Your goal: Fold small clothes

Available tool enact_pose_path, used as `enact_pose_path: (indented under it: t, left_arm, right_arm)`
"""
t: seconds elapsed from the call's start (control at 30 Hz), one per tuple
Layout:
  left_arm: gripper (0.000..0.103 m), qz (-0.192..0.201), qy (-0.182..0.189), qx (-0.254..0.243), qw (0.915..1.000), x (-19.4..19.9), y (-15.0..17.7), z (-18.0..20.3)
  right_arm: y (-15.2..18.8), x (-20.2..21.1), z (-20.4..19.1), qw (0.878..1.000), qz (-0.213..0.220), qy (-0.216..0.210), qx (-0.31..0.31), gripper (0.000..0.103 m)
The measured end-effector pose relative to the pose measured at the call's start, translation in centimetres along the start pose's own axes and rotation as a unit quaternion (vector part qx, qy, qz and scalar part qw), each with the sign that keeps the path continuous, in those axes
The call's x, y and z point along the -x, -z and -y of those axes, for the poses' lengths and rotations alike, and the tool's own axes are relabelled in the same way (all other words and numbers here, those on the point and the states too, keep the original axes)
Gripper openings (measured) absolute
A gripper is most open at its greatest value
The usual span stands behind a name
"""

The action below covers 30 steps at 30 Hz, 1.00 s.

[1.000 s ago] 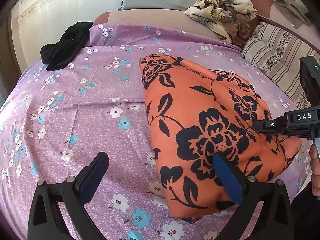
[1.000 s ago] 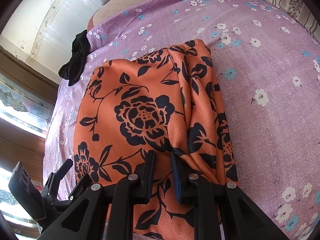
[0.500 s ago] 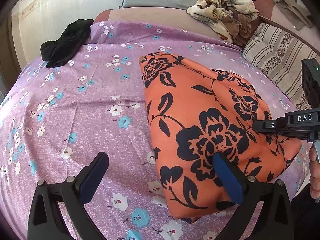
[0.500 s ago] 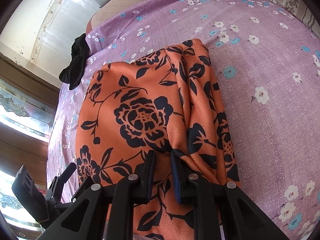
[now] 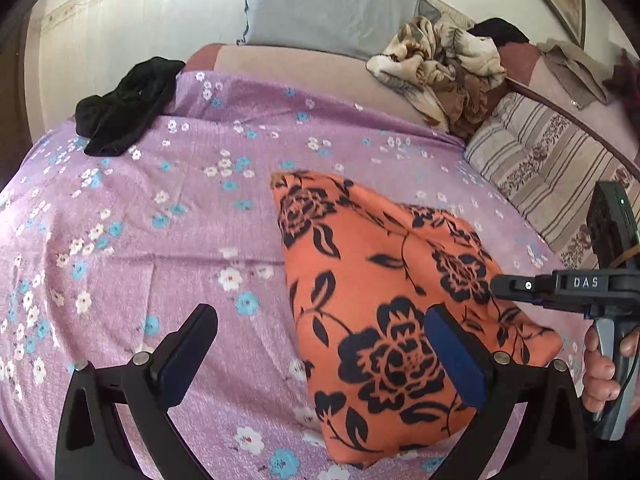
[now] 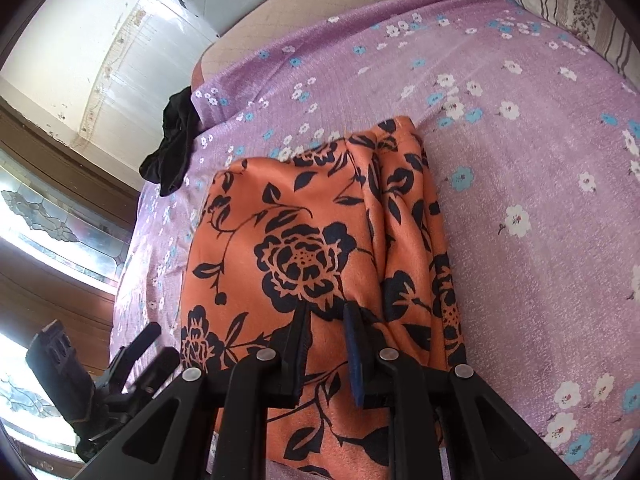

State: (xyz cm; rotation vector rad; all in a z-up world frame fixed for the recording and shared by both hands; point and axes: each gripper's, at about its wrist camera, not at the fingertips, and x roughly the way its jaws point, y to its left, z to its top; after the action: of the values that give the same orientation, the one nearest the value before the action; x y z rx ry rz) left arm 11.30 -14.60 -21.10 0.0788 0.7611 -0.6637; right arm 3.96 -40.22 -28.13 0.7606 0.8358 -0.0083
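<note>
An orange cloth with black flowers (image 5: 384, 280) lies folded on the purple flowered bedsheet (image 5: 160, 208). My left gripper (image 5: 320, 314) hovers open and wide over the cloth's near left edge, with nothing held; its right finger (image 5: 452, 356) shows in front of the cloth. My right gripper (image 6: 326, 314) is shut on a gathered fold of the orange cloth (image 6: 288, 232) at its near edge, and creases run out from the pinch. In the left wrist view the right gripper (image 5: 500, 284) comes in from the right at the cloth's near right corner.
A black garment (image 5: 128, 108) lies at the sheet's far left corner. A grey pillow (image 5: 328, 8) and a heap of brown and cream fabric (image 5: 440, 68) are at the back. A striped cushion (image 5: 540, 168) borders the right side. A hand (image 5: 600, 372) holds the right gripper's handle.
Both grippers have risen a little, so the cloth looks smaller and lower in both views. The right gripper keeps its pinch on the cloth. The left stays open.
</note>
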Motion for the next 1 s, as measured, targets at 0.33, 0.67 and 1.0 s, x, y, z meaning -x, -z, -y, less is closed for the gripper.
enact_pose_path:
  t: [0.33, 0.67, 1.0]
  left_arm:
    - [0.103, -0.101, 0.001, -0.045, 0.9938, -8.0, -0.4, 1.2]
    - [0.103, -0.083, -0.002, -0.032, 0.9961, -6.8, -2.1, 1.1]
    - [0.103, -0.109, -0.006, -0.042, 0.9931, -8.4, -1.8, 0.4]
  right_arm:
    - [-2.1, -3.6, 1.3, 0.999, -0.028, 0.029, -0.028, 0.020]
    - [-5.4, -2.6, -0.1, 0.999, -0.010, 0.031, -0.010, 0.028]
    - [-8.7, -7.2, 1.4, 0.996, -0.018, 0.081, -0.021, 0.032]
